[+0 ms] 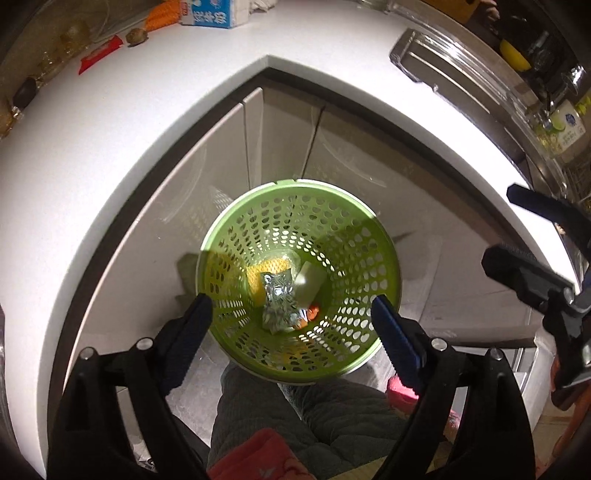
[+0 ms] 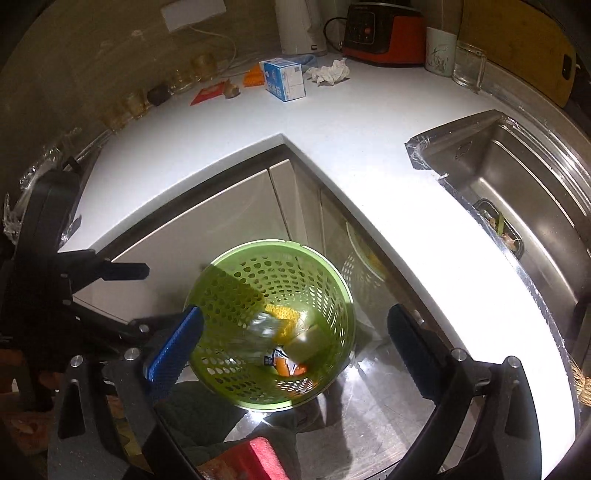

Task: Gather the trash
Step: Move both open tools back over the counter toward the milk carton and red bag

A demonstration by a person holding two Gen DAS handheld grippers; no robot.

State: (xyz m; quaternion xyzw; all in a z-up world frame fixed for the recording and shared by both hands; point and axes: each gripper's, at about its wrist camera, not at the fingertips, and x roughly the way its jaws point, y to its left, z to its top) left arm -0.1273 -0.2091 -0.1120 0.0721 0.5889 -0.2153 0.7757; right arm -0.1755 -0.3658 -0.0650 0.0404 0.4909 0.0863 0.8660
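Observation:
A green perforated bin (image 1: 354,236) (image 2: 332,291) stands on the floor in the inner corner of the white counter (image 1: 110,155) (image 2: 351,140). Inside it lie a silver foil packet (image 1: 279,301), a yellow netted piece (image 1: 258,271), a pale block (image 1: 308,282) and orange scraps (image 1: 312,314). The packet looks blurred in the right wrist view. My left gripper (image 1: 291,301) hangs open over the bin, nothing between its fingers. My right gripper (image 2: 295,314) (image 1: 517,236) is open beside it, also empty. On the counter lie a blue milk carton (image 2: 284,79), a crumpled tissue (image 2: 328,72) and a red wrapper (image 2: 208,92).
A steel sink (image 2: 517,177) is set into the counter at right. A kettle (image 2: 299,26), an orange appliance (image 2: 384,33), a mug (image 2: 439,51) and a glass (image 2: 469,68) line the back wall. Cabinet doors (image 2: 207,221) stand behind the bin. A person's legs (image 1: 295,417) are below.

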